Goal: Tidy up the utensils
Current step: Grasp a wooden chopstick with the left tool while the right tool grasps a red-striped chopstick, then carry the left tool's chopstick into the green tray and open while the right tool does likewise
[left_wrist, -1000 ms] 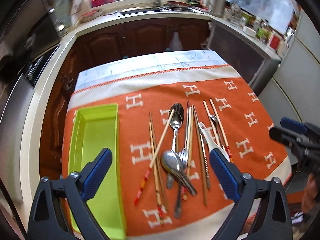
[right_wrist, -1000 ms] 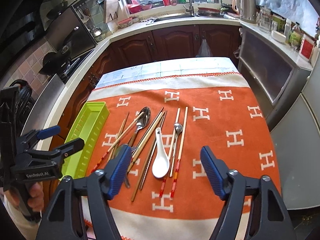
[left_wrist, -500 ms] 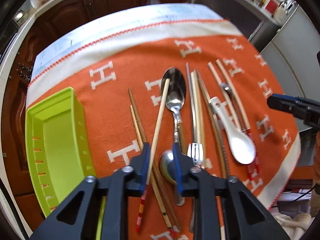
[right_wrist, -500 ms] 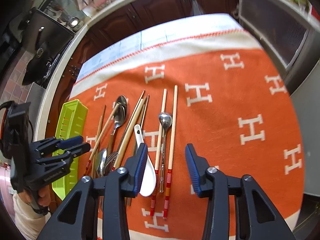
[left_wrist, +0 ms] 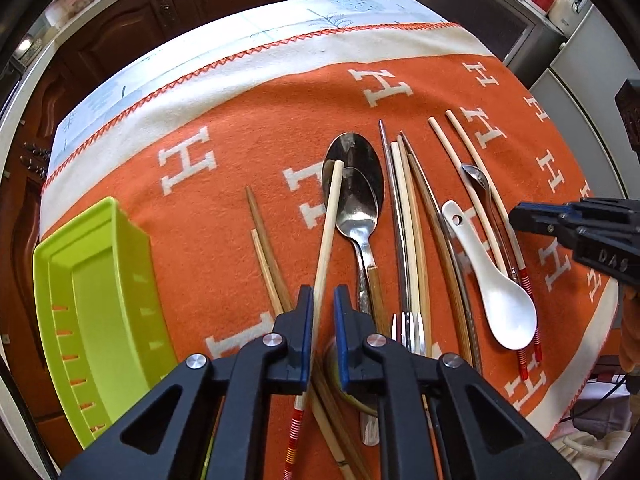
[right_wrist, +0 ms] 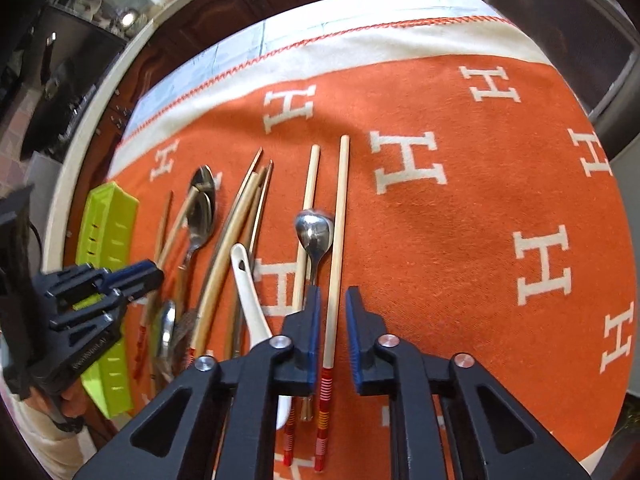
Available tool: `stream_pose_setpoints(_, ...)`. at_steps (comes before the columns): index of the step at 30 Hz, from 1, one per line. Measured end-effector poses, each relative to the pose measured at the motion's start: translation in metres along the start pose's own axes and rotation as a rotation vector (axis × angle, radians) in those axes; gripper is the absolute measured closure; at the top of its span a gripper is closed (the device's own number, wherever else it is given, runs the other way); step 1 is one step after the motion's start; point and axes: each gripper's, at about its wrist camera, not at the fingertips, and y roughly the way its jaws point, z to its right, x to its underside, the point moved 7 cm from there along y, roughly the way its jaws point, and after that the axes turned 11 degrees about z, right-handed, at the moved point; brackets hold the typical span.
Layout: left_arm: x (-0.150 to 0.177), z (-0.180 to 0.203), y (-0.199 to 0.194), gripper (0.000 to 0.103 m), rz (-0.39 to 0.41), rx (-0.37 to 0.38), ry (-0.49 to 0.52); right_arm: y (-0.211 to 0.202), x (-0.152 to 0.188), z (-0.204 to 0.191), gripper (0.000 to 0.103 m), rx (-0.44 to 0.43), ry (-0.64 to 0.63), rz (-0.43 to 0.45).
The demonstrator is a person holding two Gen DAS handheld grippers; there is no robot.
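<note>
Chopsticks, metal spoons (left_wrist: 354, 184), a fork and a white ceramic spoon (left_wrist: 494, 286) lie on an orange cloth (left_wrist: 224, 208). My left gripper (left_wrist: 322, 328) is low over the pile, its jaws narrowed around a pale red-banded chopstick (left_wrist: 326, 240), with a small gap still showing. My right gripper (right_wrist: 333, 320) straddles another pale red-banded chopstick (right_wrist: 336, 248), jaws narrowed but apart from it. A small metal spoon (right_wrist: 315, 232) lies just left of that chopstick. The left gripper also shows in the right wrist view (right_wrist: 120, 280).
A lime green tray (left_wrist: 92, 312) stands at the cloth's left edge; it also shows in the right wrist view (right_wrist: 108, 216). Brown chopsticks (left_wrist: 264, 252) lie between tray and left gripper. Kitchen cabinets and counters ring the table. The right half of the cloth (right_wrist: 480, 200) is bare.
Both grippers have dropped close to the cloth and narrowed their jaws from wide open, each now around a single pale chopstick. The utensils have not moved.
</note>
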Motion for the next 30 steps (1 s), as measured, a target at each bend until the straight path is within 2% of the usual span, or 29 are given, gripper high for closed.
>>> stream_pose_setpoints(3, -0.001, 0.001, 0.003, 0.096, -0.004, 0.011, 0.002, 0.011, 0.008, -0.006, 0.096, 0.027, -0.029, -0.015)
stream_pose_setpoints(7, -0.002, 0.002, 0.010, 0.096, -0.013, 0.008, 0.008, 0.014, 0.011, -0.014, 0.096, 0.065, -0.084, 0.010)
stream_pose_setpoints(16, -0.002, 0.000, 0.018, 0.093, -0.016, -0.051, 0.040, 0.014, 0.017, -0.020, 0.096, 0.099, -0.154, 0.017)
stream_pose_setpoints(18, -0.001, 0.002, 0.017, 0.097, -0.013, -0.059, 0.043, 0.014, 0.018, -0.020, 0.096, 0.107, -0.167, 0.025)
stream_pose_setpoints(23, 0.003, 0.012, 0.010, 0.100, -0.025, -0.064, 0.022, 0.006, 0.024, -0.013, 0.098, 0.075, -0.132, 0.024)
stream_pose_setpoints(30, -0.001, 0.013, -0.029, 0.100, 0.017, -0.064, -0.024, -0.027, 0.023, 0.005, 0.098, -0.002, -0.044, 0.033)
